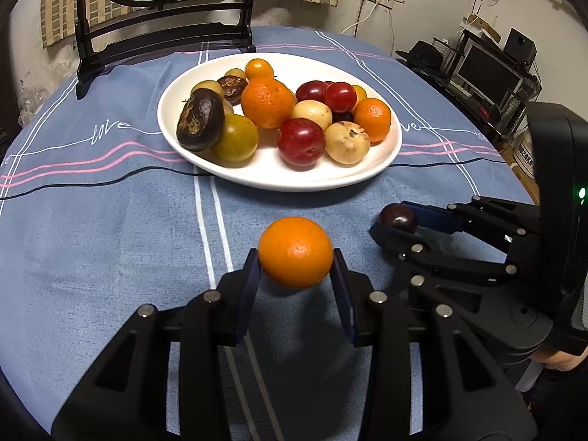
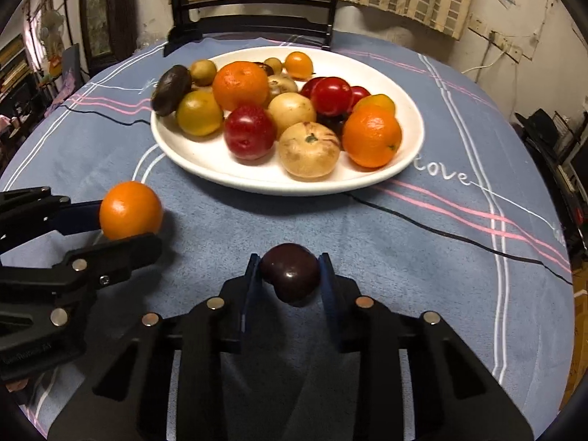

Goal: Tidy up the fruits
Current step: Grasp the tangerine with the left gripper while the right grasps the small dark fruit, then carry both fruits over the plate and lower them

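Note:
My left gripper [image 1: 296, 261] is shut on an orange [image 1: 295, 251] and holds it above the blue tablecloth, in front of the white plate [image 1: 382, 167]. It also shows in the right wrist view [image 2: 131, 210] at the left. My right gripper [image 2: 290, 272] is shut on a dark purple plum [image 2: 290, 271], beside the left one; the plum also shows in the left wrist view [image 1: 398, 217]. The plate [image 2: 413, 158] holds several fruits: oranges, red plums, yellow and tan fruits, and a dark wrinkled one [image 1: 200, 119].
A black wooden stand [image 1: 161, 33] with a round glass stands behind the plate at the table's far edge. The round table [image 1: 110, 220] has a striped blue cloth. Shelves with a monitor [image 1: 488, 73] stand off to the right.

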